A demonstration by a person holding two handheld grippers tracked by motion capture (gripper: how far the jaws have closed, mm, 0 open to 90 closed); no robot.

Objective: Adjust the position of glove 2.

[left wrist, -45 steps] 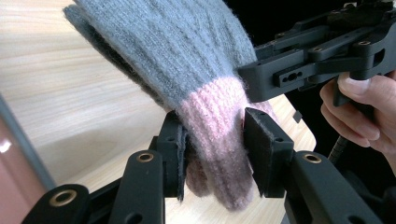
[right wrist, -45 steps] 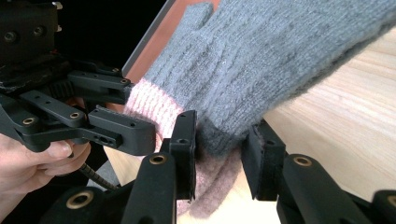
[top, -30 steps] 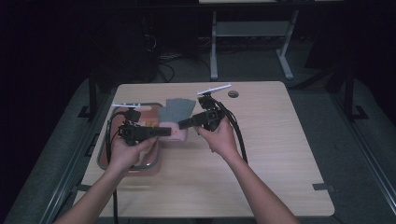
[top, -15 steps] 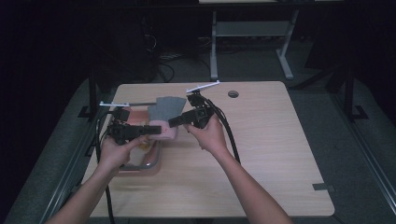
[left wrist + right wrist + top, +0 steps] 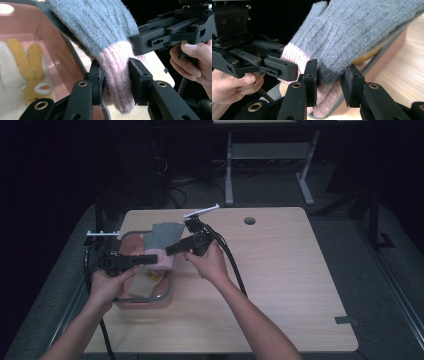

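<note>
On the wooden table in a dark room, our left gripper and right gripper both clamp the grey-pink glove, lifted above the pink bin at nine o'clock. Placing it remains, we judge.

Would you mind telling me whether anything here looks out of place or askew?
Nothing looks damaged or spilled. The grey glove with a pink cuff hangs over the pink tub, gripped at its cuff by both the left gripper and right gripper.
</note>
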